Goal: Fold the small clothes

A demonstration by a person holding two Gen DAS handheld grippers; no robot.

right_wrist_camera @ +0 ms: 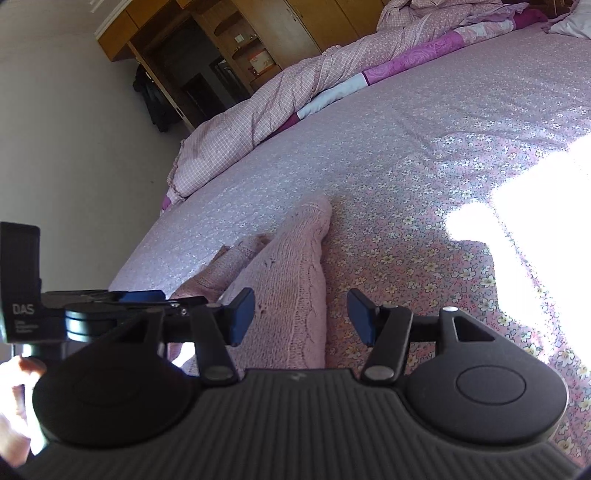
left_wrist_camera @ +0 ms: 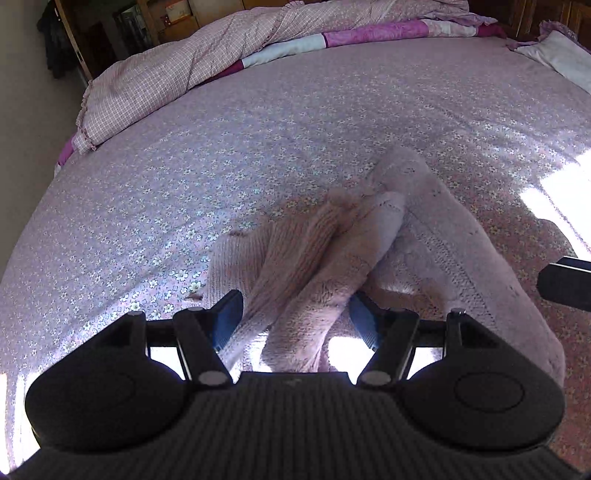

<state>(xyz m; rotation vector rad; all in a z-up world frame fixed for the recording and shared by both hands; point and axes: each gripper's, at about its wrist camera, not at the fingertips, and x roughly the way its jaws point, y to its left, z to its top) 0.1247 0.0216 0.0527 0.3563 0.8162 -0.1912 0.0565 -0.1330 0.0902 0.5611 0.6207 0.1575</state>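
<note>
The left gripper [left_wrist_camera: 295,314] tilts steeply down over the pink knitted garment [left_wrist_camera: 424,251], its blue pads [left_wrist_camera: 231,314] set wide with a bunched fold of the knit running between them; whether the pads actually press the cloth cannot be told. The right gripper [right_wrist_camera: 301,314] slants more shallowly over the same garment [right_wrist_camera: 291,280], jaws spread and unclenched, a ribbed, cable-patterned strip lying between the pads without touching them. The garment is soft, fuzzy wool-like knit, crumpled into long ridges on the floral bedsheet [left_wrist_camera: 184,184], near its front edge. Beyond the garment, a checked quilt [left_wrist_camera: 166,66] lies heaped along the far side; a wooden cabinet [right_wrist_camera: 258,33] stands behind it. A glaring sunlit patch [right_wrist_camera: 535,184] falls right of the garment.
</note>
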